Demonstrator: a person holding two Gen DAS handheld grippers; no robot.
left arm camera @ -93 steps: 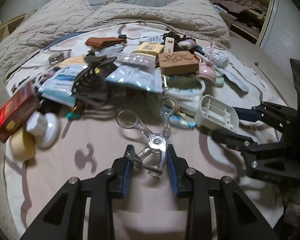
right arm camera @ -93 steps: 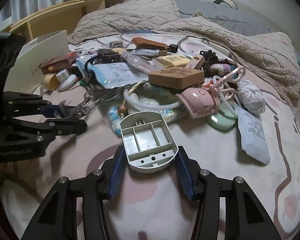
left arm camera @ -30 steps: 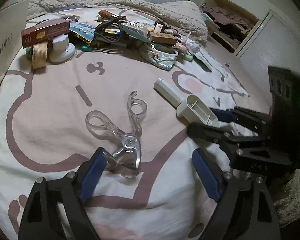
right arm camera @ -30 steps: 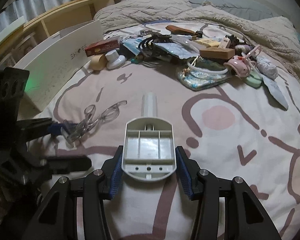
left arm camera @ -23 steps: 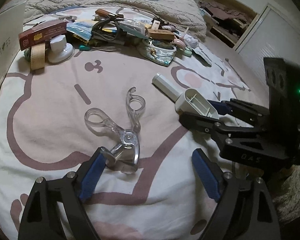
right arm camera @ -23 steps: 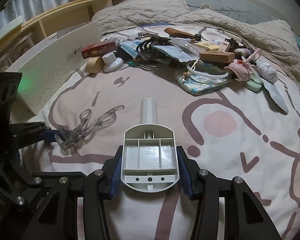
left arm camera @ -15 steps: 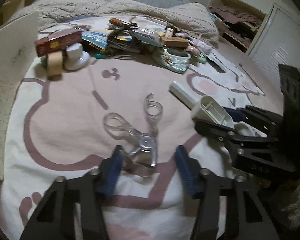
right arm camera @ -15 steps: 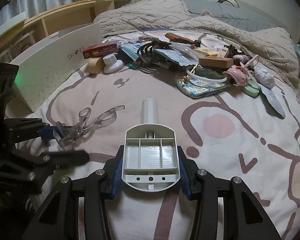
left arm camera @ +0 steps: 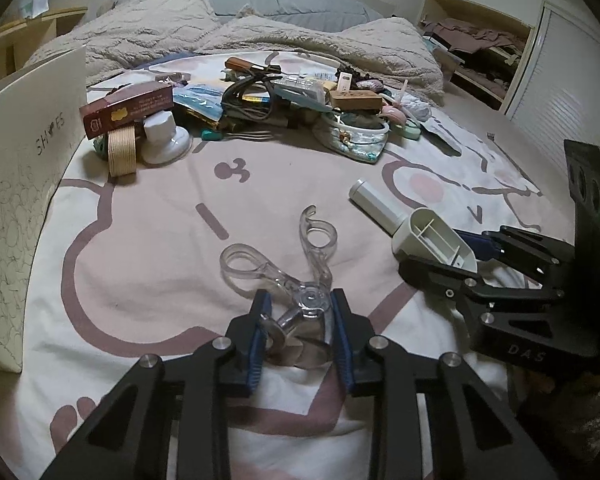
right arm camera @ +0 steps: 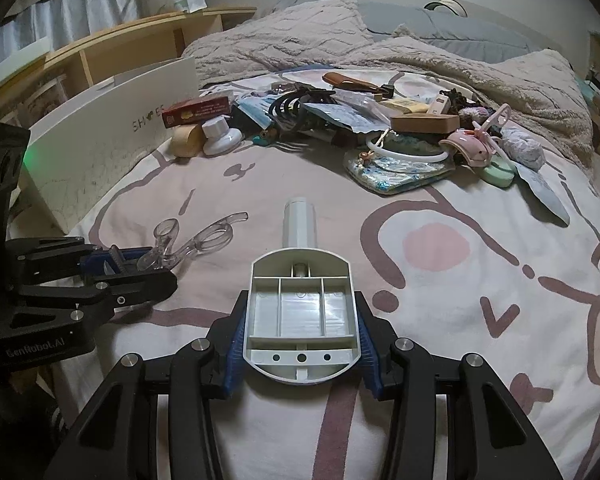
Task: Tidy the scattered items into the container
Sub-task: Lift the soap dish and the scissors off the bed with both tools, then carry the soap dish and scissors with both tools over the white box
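The left gripper point(left arm camera: 299, 326), jaws closed, pinches the clear eyelash curler point(left arm camera: 296, 276) at its pivot, near the white shoe box point(left arm camera: 24, 184); rigid, light, likely slippery. The right gripper point(right arm camera: 301, 330) clamps the stiff grey plastic scoop point(right arm camera: 301, 312) across its body, on the bed beyond the curler from the box.

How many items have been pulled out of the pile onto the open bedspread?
2. The clear scissors sit in the left gripper; the white scoop in the right gripper. More may be hidden elsewhere.

Dim room: bed point(left arm camera: 148, 248), beige blanket point(left arm camera: 300, 36), wooden shelf point(right arm camera: 140, 36), open closet point(left arm camera: 480, 48).
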